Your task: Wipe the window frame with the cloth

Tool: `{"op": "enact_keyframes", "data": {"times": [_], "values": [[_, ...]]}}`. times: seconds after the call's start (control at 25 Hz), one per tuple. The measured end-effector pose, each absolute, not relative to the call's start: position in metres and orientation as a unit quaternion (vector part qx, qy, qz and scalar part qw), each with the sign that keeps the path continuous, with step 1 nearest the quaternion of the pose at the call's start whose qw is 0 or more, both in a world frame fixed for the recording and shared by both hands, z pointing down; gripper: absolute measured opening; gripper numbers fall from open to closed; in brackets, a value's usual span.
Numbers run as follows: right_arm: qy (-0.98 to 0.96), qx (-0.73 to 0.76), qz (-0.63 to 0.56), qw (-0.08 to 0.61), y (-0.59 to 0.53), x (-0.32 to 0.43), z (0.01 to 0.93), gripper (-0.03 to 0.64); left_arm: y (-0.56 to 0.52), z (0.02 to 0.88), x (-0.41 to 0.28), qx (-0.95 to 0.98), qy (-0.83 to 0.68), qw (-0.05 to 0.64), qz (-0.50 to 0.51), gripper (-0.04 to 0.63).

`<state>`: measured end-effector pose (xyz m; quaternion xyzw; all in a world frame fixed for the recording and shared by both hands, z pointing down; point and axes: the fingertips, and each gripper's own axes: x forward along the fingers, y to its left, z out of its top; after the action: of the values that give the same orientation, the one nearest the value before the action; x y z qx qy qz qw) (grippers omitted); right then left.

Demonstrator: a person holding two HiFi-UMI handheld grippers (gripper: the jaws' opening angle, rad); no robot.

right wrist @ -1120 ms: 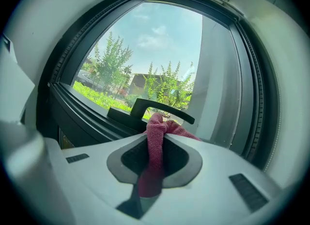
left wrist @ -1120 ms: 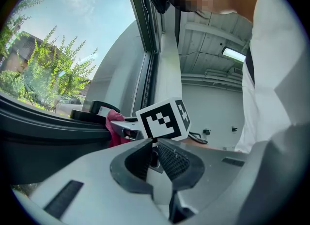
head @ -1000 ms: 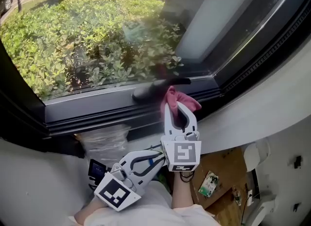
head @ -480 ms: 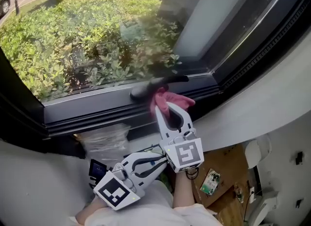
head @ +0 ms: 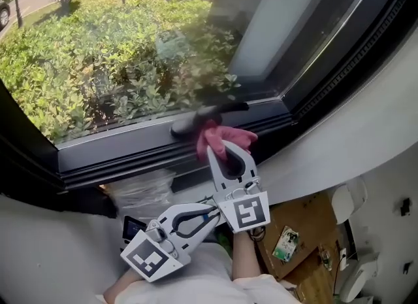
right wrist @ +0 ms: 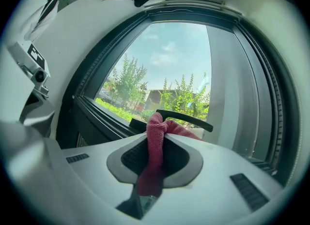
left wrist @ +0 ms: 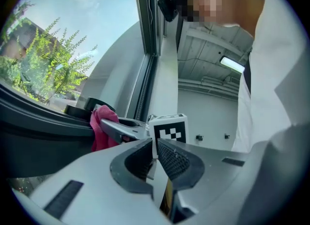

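Cloth [head: 223,137] pinched in right gripper [head: 219,151] hides part of the window frame [head: 130,147].

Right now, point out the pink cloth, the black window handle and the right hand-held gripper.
pink cloth [head: 225,134]: head view, bunched fabric above the jaws.
black window handle [right wrist: 189,120]: right gripper view, middle of its bar.
right hand-held gripper [head: 226,147]: head view, between its fingertips, shut on the pink cloth.
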<state>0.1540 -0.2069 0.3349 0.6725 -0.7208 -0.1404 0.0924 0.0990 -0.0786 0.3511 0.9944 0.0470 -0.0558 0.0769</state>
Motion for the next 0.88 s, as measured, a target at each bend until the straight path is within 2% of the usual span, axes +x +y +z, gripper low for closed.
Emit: {"op": "enact_keyframes", "data": {"times": [0.12,0.52,0.72,0.88], "values": [[-0.688,0.706,-0.140,0.096,-0.193,0.176,0.326,0.061,-0.088,0.348,0.096,0.993,0.032,0.090,-0.070,0.041],[-0.503,0.842,-0.138,0.138,-0.115,0.323,0.322,0.061,-0.091,0.352,0.098,0.995,0.016,0.086,-0.055,0.041],[-0.484,0.851,-0.129,0.159,-0.096,0.342,0.325,0.061,-0.083,0.352,0.102,0.993,0.029,0.104,-0.045,0.041],[-0.474,0.855,-0.137,0.162,-0.076,0.352,0.314,0.061,-0.066,0.353,0.107,0.995,0.047,0.078,-0.034,0.041]]}}
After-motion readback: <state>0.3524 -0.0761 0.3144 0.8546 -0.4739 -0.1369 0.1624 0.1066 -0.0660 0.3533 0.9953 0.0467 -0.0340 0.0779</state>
